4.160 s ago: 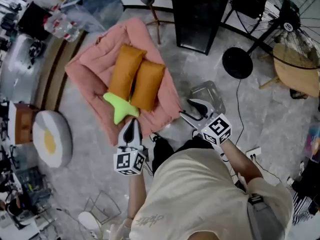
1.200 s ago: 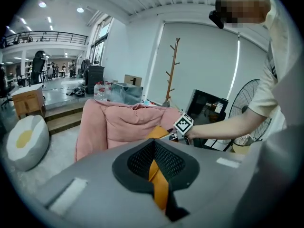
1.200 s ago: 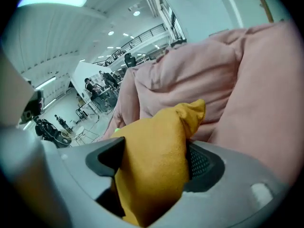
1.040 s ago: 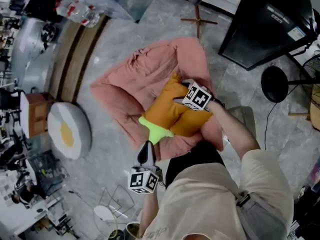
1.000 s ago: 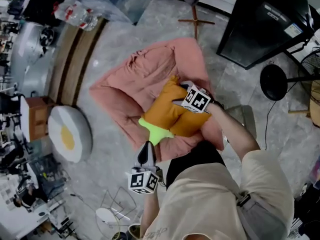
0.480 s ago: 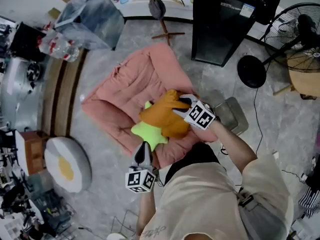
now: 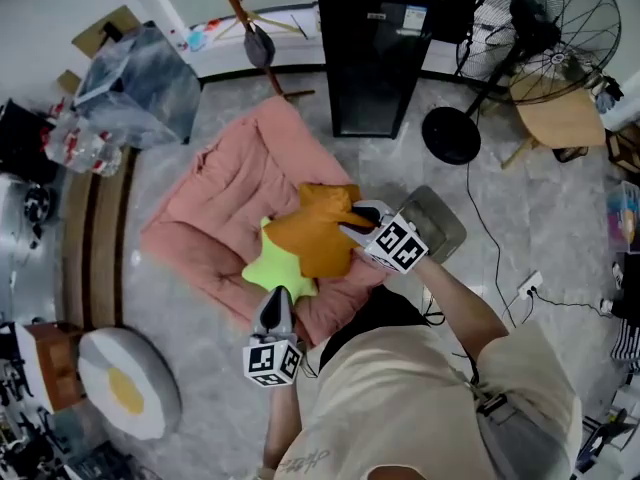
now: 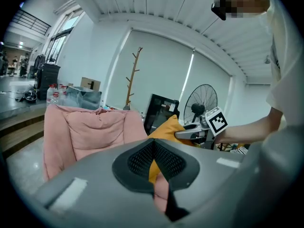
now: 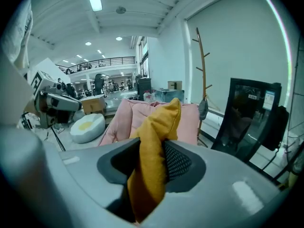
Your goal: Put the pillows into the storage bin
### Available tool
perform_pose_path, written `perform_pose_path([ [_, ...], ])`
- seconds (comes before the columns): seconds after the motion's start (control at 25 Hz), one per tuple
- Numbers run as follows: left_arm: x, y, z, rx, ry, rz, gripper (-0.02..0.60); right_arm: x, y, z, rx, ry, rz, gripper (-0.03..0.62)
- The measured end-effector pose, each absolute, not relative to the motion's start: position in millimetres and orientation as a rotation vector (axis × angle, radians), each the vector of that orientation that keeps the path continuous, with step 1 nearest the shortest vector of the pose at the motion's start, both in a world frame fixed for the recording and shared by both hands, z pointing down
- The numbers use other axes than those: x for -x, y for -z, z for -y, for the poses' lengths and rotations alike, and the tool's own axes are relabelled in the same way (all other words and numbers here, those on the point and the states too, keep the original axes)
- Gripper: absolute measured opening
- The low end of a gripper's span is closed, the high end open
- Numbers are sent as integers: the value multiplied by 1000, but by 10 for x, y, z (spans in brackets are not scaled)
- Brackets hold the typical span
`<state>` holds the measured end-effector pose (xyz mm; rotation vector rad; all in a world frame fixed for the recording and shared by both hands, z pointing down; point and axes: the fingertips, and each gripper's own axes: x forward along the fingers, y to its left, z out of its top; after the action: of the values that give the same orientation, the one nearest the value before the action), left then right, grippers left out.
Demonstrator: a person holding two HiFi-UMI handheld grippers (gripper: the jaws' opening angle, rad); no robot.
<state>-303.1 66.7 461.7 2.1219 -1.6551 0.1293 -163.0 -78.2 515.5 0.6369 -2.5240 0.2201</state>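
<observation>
Right gripper [image 7: 350, 220] fingers, having just been closing, clench the orange fabric pillow [image 7: 312, 240]; lift it clear of the pink floor cushion [image 7: 230, 198]. Left gripper [image 7: 272, 300] fingers: clenched, empty.

green pillow [image 7: 272, 268] partly under orange pillow [image 7: 312, 240], clear bin [image 7: 442, 220] perhaps part-hidden behind right hand-held gripper [image 7: 352, 228]

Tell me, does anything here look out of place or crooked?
The orange pillow hangs bunched and creased from the right gripper, whose jaws have just been closing on its fabric. The green star pillow lies askew at the near edge of the rumpled pink cushion.
</observation>
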Motion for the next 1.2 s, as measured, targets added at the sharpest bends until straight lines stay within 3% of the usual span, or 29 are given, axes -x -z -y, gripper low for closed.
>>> perform_pose_path([
  [0.28,2834,-4783,-563,-2208,-122,1504,14,836,-4665,578,-892,-223,2486,150],
  [0.8,1983,-4853,-257,-2370,-161,1262,14,-1318,-4290,280,-1512,-391,2284,135],
  [1.0,1570,-4889,-179,-2389,-210,1199,14,-2093,-4484,349,-1635,-388,2119,133],
  [1.2,1255,-4922,-6,-2358,-274,1224,14,-2613,-5256,632,-1623,-405,1949,124],
])
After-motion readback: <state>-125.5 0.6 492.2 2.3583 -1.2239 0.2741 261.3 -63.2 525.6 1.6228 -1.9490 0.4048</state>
